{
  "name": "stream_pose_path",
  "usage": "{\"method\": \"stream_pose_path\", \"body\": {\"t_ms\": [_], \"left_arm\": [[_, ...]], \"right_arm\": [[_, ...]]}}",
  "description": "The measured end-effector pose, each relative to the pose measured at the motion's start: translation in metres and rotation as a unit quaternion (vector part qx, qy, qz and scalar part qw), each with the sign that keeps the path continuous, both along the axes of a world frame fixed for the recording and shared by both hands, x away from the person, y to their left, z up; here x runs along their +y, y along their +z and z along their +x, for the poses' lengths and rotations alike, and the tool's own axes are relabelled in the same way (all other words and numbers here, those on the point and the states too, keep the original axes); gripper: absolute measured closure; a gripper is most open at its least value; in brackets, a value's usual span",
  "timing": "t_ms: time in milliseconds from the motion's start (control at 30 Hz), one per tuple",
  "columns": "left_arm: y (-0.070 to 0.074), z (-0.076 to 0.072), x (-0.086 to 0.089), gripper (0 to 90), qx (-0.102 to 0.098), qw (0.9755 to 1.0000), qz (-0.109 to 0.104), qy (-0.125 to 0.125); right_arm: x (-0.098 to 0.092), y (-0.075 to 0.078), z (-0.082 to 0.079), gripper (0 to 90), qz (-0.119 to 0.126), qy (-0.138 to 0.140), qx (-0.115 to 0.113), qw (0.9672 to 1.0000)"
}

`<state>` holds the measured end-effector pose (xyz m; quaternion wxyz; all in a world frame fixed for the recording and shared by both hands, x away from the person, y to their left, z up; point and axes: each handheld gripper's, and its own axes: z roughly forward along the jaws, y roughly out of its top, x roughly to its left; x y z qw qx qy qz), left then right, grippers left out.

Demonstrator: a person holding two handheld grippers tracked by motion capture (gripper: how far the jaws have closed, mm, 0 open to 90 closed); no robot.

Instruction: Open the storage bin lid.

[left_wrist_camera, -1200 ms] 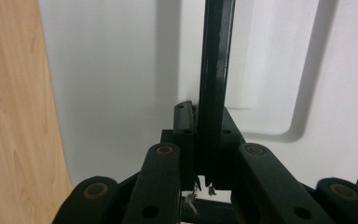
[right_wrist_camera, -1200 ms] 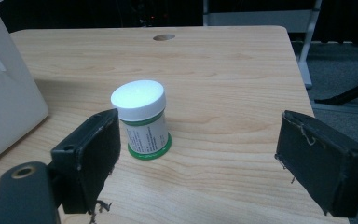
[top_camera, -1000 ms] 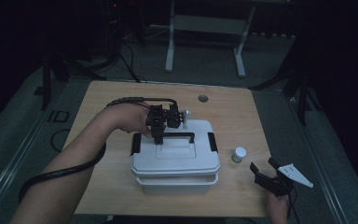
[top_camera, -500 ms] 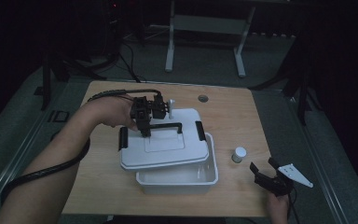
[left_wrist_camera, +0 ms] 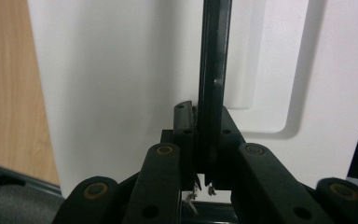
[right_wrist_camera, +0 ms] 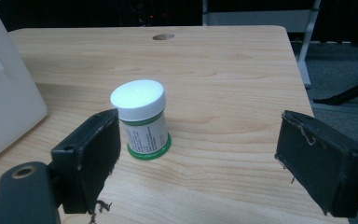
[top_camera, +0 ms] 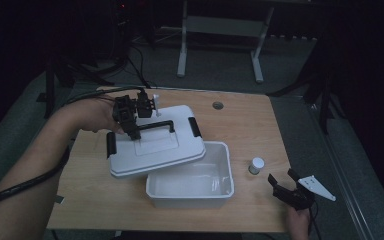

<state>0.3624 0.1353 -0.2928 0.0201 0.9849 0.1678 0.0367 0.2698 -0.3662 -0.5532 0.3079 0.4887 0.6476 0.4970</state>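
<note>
White plastic lid (top_camera: 155, 145) with a black carrying handle (top_camera: 156, 125) and black side latches is held off its box, tilted, with its near edge overlapping the left rim of the white rectangular plastic box (top_camera: 190, 192) beneath it. The handle is clamped between the jaws of the left gripper (top_camera: 132, 131), which are pressed together on the thin black bar; in the left gripper view the bar (left_wrist_camera: 213, 79) runs straight up from between the closed jaws, with the lid's white recessed top (left_wrist_camera: 121, 93) spread behind it. The lid lies directly under and ahead of this claw, and the open box sits below and to the right of it on the light wooden table (top_camera: 250, 130). A small white-capped jar with a green-edged label (top_camera: 256, 165) stands upright on the table just right of the box. The right gripper (top_camera: 287, 191) is held near the table's near right corner with its jaws wide apart and nothing gripped; in the right gripper view the jar (right_wrist_camera: 141, 119) is seen just ahead of the claw, close beside the left jaw and well apart from the right one, without contact. A round hole (top_camera: 217, 105) is set in the table's far side.
</note>
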Motion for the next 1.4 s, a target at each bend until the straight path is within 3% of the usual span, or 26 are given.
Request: {"method": "stream_pose_path", "body": {"t_ms": [333,467,767,967,1100,1233,1400], "left_arm": [[-0.004,-0.001,0.038,83.6,-0.001,0.9991,0.000,0.043],[-0.010,-0.001,0.057,83.6,0.003,0.9978,0.014,0.065],[-0.023,-0.006,0.112,83.6,0.014,0.9910,0.018,0.132],[-0.037,-0.009,0.141,83.6,0.022,0.9841,0.033,0.173],[-0.048,-0.007,0.152,83.6,0.017,0.9805,0.044,0.191],[-0.063,-0.004,0.156,83.6,0.012,0.9803,0.026,0.196],[-0.088,0.002,0.155,83.6,0.028,0.9793,0.020,0.199]], "right_arm": [[0.000,0.000,0.000,13.4,0.000,0.001,-0.001,1.0000],[0.000,0.001,-0.001,13.3,0.001,0.003,-0.004,1.0000],[0.001,0.001,-0.001,13.3,-0.002,0.003,-0.003,1.0000],[0.002,0.001,0.000,13.3,-0.004,0.003,-0.001,1.0000],[0.002,0.001,0.000,13.3,-0.008,0.004,-0.001,1.0000],[0.002,0.001,0.000,13.3,-0.008,0.004,-0.001,1.0000],[0.002,0.001,0.000,13.3,-0.008,0.004,-0.001,1.0000]]}}
